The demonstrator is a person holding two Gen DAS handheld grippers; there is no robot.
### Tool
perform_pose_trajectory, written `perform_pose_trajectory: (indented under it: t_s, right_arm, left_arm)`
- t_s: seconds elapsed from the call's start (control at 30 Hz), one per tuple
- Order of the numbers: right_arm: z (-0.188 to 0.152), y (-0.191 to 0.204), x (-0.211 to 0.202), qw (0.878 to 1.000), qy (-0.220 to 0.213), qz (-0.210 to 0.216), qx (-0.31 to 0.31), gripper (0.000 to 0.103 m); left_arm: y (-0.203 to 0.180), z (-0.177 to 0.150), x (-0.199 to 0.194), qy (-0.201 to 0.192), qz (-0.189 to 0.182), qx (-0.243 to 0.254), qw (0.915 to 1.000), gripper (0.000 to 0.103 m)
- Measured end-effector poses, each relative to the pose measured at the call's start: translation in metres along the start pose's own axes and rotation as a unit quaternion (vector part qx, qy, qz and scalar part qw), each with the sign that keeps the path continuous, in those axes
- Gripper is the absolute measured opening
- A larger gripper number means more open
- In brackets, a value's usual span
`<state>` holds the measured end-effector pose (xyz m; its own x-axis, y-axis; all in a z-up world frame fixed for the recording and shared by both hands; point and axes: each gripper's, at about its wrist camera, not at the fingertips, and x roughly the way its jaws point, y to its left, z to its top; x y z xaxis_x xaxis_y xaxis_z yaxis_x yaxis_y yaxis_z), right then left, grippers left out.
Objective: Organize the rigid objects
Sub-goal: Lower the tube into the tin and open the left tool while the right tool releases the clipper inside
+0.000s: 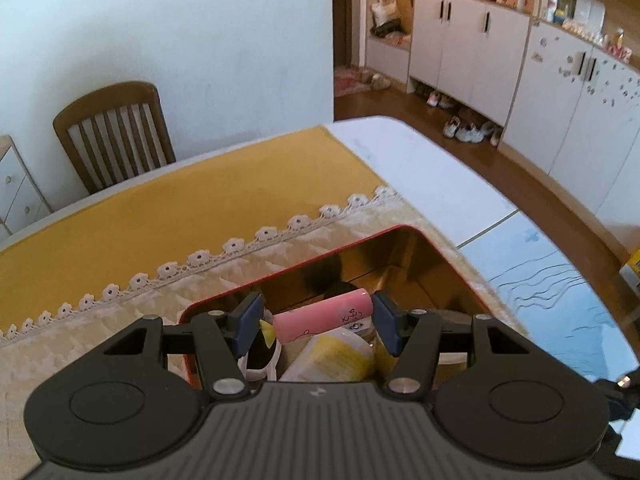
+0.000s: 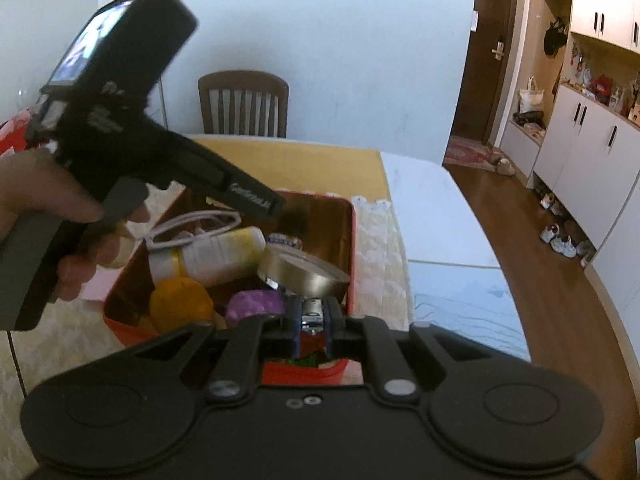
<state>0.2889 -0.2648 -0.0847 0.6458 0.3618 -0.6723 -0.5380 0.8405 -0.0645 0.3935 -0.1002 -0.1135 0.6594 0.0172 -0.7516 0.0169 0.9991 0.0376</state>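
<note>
Already the red metal tin [image 2: 352, 240] holds several items. On the left, the left gripper [image 1: 316, 320], half open, clamps a pink cylindrical tube [image 1: 325, 314] endwise above it; rightward, the right gripper [image 2: 312, 320], almost closed, pinches a small silvery object [image 2: 311, 312] over the tin's near edge. Both probably remain to drop.

Left tool [image 1: 316, 322] grips end-to-end; right tool [image 2: 311, 322] nearly closed, clamping.

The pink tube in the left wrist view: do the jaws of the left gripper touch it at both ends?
Touching. The left wrist view shows the pink tube spanning the left gripper end to end, each blue pad pressed against one end, above the red tin.
</note>
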Motion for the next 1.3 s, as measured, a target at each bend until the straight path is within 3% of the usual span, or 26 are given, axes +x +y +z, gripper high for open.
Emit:
perform_pose_trajectory:
  t_s: [0.43, 0.83, 1.07, 1.3]
  right_arm:
    - [-0.002, -0.014, 0.017, 0.999, 0.038, 0.025, 0.026, 0.010]
    - [0.000, -0.018, 0.024, 0.997, 0.051, 0.048, 0.029, 0.023]
    - [0.000, -0.018, 0.022, 0.996, 0.050, 0.063, 0.027, 0.034]
    - [0.001, -0.013, 0.013, 0.996, 0.043, 0.070, 0.020, 0.052]
  left_arm:
    - [0.003, 0.001, 0.026, 0.026, 0.017, -0.011, 0.9995, 0.059]
    - [0.009, 0.003, 0.022, 0.031, 0.025, -0.033, 0.9987, 0.060]
    - [0.019, -0.002, -0.004, 0.013, 0.012, -0.052, 0.9985, 0.065]
    - [0.034, -0.009, -0.039, -0.009, 0.003, -0.070, 0.9975, 0.068]
